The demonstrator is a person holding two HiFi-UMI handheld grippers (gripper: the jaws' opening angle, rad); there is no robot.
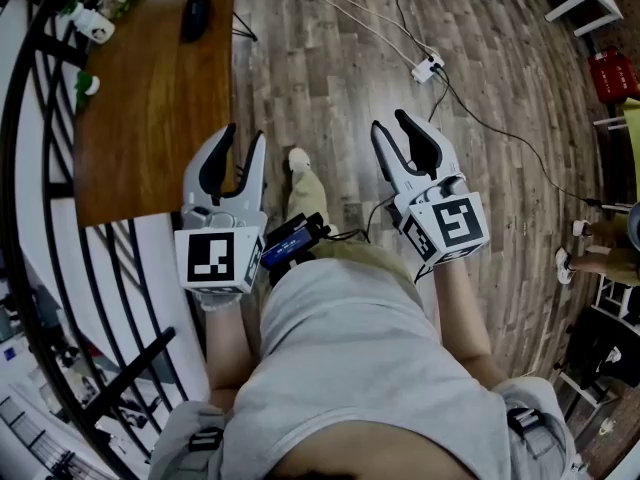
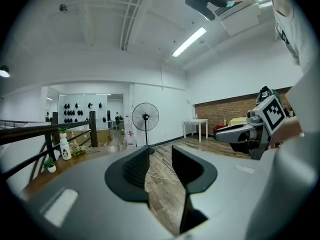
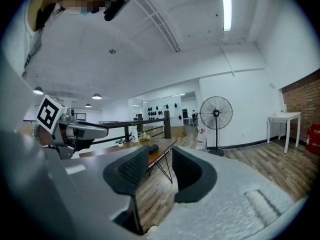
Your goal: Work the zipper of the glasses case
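Nearest is the person's own body in a grey top, with both arms held out in front at waist height and a small blue and black device clipped at the belt between them. The left gripper has its jaws about half open with only floor showing between the pads, so it holds nothing. The right gripper stands the same way, its jaws apart and empty, with nothing but a table leg and floorboards in the gap. Both point out nearly level over a wooden plank floor, where one shoe shows just beyond the grippers. To the far left stands a brown wooden table, and at its far end lies a small dark oval thing that I take to be the glasses case, well apart from both grippers. By that reading the task has not yet started and this is the approach. The next move calls for closing in on the table, steadying the case with one gripper and finding the zipper pull with the other, which cannot be made out from here. A white bottle and small plants sit at the table's far left corner, by a black railing. Farther out, a cable runs across the floor to a white power strip. At the far side of the room stand a pedestal fan, a white side table and a brick wall.
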